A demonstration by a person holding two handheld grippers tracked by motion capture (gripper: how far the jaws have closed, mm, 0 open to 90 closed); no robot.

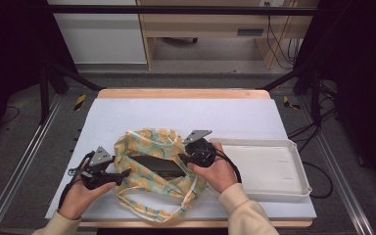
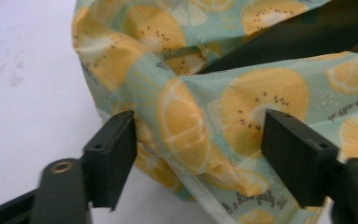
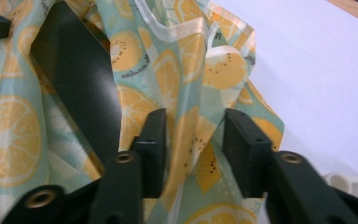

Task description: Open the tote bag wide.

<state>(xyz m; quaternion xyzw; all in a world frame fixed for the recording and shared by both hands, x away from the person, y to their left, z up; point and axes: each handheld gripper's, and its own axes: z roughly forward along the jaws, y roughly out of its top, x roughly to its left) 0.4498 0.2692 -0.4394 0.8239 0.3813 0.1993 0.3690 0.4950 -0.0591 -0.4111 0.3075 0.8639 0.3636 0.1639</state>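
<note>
Fabric bag (image 1: 152,169): lower centre of the high view, dark box (image 1: 157,165) inside
Left gripper (image 1: 125,174): jaws wide, bag edge between, untouched
Right gripper (image 1: 182,157): jaws narrow, around a bag fold, grip unclear
Tray (image 1: 293,183): right, beside the right hand
Room: bare mat (image 1: 186,115) above

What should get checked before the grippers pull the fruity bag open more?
1. Left hand-held gripper has bag cloth between its jaws: ok, though the pads stand apart from it.
2. Right hand-held gripper pinches the bag's edge: cannot tell; a fold sits between the jaws, pressing unclear.
3. Dark flat thing sits inside the bag: ok.
4. Bag's handles lie free of both grippers: ok.
5. White tray beside the bag is clear of the hands: ok.
</note>
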